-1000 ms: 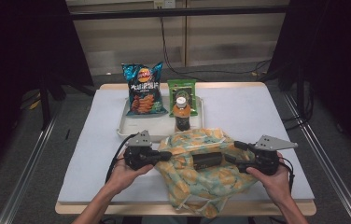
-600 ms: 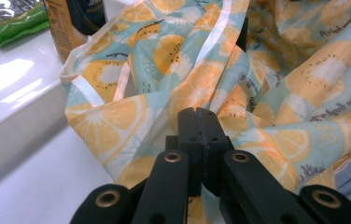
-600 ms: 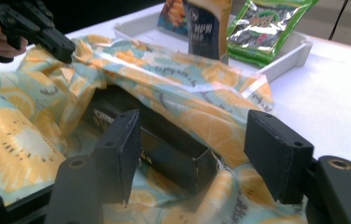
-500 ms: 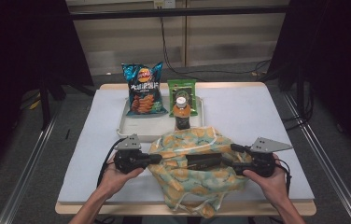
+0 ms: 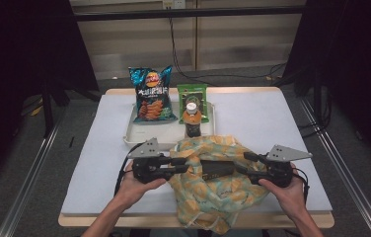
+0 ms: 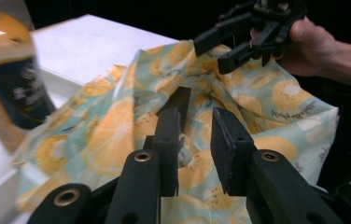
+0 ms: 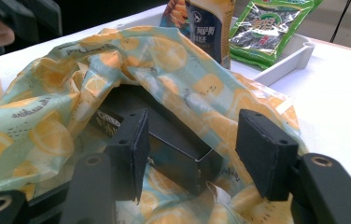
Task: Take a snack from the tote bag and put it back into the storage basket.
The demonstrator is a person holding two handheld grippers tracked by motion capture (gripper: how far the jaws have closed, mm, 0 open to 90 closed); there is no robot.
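Observation:
A cloth bag (image 5: 213, 190) printed with yellow citrus slices lies at the table's front edge, its mouth gaping. A black box (image 5: 218, 169) lies inside the mouth. My left gripper (image 5: 184, 165) is at the bag's left rim. Its jaws have just been opening and stand a little apart (image 6: 197, 116), with cloth beyond them and nothing pinched. My right gripper (image 5: 243, 164) is at the bag's right rim. Its jaws have just been closing a little but stand wide (image 7: 194, 121), with the box (image 7: 173, 140) and the bag's rim in front of them, untouched by the pads.
Behind the bag a white tray (image 5: 134, 136) holds a blue chips bag (image 5: 151, 94), a green packet (image 5: 193, 96) and a dark bottle (image 5: 192, 120) with an orange label. The bottle stands close to the bag's far edge. White table cover lies bare on both sides.
The left gripper pulled the bag's left rim outward, then came back right and its jaws parted off the cloth. The right gripper stayed in place, its jaws slightly narrower.

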